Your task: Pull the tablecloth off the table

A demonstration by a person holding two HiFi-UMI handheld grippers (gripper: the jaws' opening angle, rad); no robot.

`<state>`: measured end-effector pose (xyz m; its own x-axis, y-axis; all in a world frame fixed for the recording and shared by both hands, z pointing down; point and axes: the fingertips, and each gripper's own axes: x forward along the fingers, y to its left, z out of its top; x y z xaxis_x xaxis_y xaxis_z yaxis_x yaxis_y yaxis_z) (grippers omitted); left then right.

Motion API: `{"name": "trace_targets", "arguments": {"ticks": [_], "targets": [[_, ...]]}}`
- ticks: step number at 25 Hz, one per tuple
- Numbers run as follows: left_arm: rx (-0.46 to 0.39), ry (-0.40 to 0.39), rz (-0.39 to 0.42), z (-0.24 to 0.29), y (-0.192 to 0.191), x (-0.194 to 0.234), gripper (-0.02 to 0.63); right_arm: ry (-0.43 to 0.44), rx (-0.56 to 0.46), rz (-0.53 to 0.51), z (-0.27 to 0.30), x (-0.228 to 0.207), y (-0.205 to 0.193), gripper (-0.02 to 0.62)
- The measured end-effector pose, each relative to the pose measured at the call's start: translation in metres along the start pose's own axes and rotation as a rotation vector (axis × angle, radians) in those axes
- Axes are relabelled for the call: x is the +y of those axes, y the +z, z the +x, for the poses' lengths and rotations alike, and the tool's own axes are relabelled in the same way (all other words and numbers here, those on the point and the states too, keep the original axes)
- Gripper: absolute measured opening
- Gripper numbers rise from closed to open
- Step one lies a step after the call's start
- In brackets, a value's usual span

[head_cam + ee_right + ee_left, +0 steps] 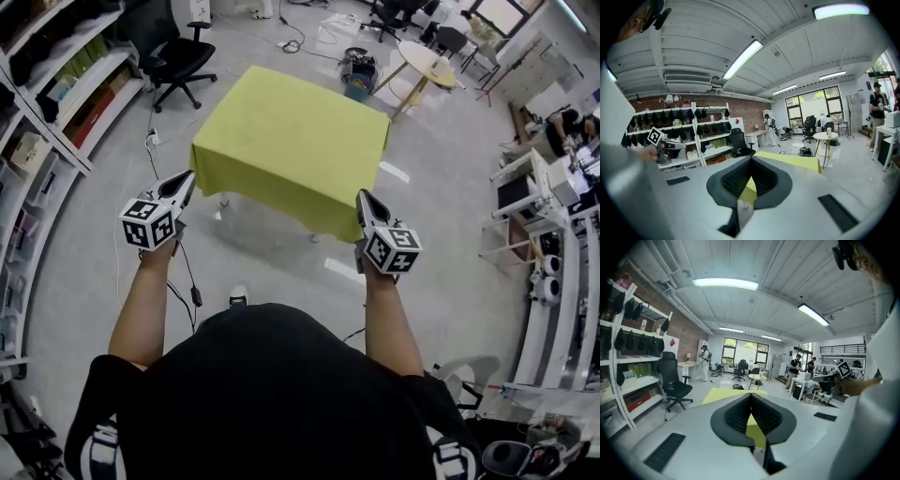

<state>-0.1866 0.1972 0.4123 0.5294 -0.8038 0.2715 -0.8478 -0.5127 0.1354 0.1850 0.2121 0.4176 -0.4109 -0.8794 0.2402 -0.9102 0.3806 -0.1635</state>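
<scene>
Squarely ahead — yellow-green tablecloth (291, 141)

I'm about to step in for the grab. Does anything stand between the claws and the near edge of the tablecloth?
Nothing visible does. The left claw and right claw, both shut, point at the tablecloth with only floor beneath. A thin cable lies on the floor below the left claw, not in their path.

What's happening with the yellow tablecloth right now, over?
Left gripper shut, empty. Right gripper shut, empty. Tablecloth not pulled yet. Nothing in the way.
</scene>
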Motion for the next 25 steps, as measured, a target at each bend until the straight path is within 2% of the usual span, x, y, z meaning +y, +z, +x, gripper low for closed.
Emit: {"name": "trace_targets", "arguments": {"ticks": [10, 19, 25], "targets": [[0.017, -0.046, -0.016, 0.042, 0.023, 0.127, 0.021, -0.050, 0.026, -0.004, 0.107, 0.038, 0.021, 0.018], [0.038, -0.095, -0.017, 0.066, 0.030, 0.198, 0.021, -0.104, 0.055, -0.003, 0.165, 0.061, 0.028, 0.018], [0.043, -0.125, -0.008, 0.084, 0.034, 0.223, 0.021, -0.127, 0.054, 0.013, 0.190, 0.067, 0.025, 0.018]]}}
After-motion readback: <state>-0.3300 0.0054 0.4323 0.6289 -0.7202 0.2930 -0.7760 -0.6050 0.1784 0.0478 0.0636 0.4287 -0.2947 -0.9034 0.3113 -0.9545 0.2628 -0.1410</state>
